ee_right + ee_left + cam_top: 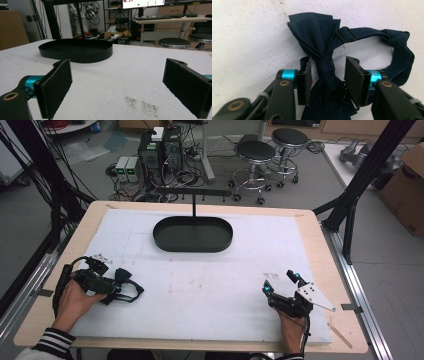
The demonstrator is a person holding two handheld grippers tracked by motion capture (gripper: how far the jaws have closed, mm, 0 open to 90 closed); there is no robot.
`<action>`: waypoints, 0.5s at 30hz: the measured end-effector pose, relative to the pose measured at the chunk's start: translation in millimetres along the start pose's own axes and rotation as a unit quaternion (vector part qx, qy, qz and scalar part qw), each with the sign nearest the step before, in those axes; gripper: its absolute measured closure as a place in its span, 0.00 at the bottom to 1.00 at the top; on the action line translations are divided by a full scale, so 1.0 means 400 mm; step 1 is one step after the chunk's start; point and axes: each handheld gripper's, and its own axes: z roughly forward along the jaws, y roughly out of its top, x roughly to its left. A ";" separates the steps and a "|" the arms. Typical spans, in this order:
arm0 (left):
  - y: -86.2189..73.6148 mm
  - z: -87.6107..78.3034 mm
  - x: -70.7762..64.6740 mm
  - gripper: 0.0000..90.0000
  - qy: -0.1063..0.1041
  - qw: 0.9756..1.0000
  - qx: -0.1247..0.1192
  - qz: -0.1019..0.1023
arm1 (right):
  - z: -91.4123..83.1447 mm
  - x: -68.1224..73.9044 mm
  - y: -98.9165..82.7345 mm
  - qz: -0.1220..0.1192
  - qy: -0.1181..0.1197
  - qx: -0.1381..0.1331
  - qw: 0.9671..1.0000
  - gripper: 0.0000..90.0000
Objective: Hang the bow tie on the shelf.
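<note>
— While we look down from the high view, we find our left gripper (116, 289) low on the left of the white pad (200, 270), with a dark navy bow tie (122, 276) at its tip. Do we have it yet?

— Not that we can see. In the left gripper view the bow tie (317, 50) lies flat on the pad, and its knot stands between our two pads (354, 75). One pad sits just beside the knot, perhaps brushing it; the other is plainly apart from it. So we call the jaws open around the knot, not gripping.

— And the strap?

— We see the strap (397, 50) loop off to one side, with its slider buckle (345, 34) near the fanned wing.

— What of our other hand?

— Our right gripper (281, 282) rests on the right of the pad, well apart from the tie. In its own view the jaws stand wide with bare pad between them.

— Anything else on the table?

— We see a black oval tray (193, 234) towards the far side, with a thin post rising behind it, and a grey smudge (142, 105) on the pad by the right gripper.
</note>
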 end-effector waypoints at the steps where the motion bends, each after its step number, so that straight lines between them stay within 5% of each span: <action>1: 0.000 0.000 0.000 0.66 0.000 1.000 0.000 0.000 | 0.000 0.000 0.000 0.000 0.000 0.000 1.000 0.09; 15: 0.001 0.003 0.004 0.79 0.000 1.000 0.006 -0.007 | 0.000 0.000 0.000 -0.001 -0.002 -0.002 1.000 0.09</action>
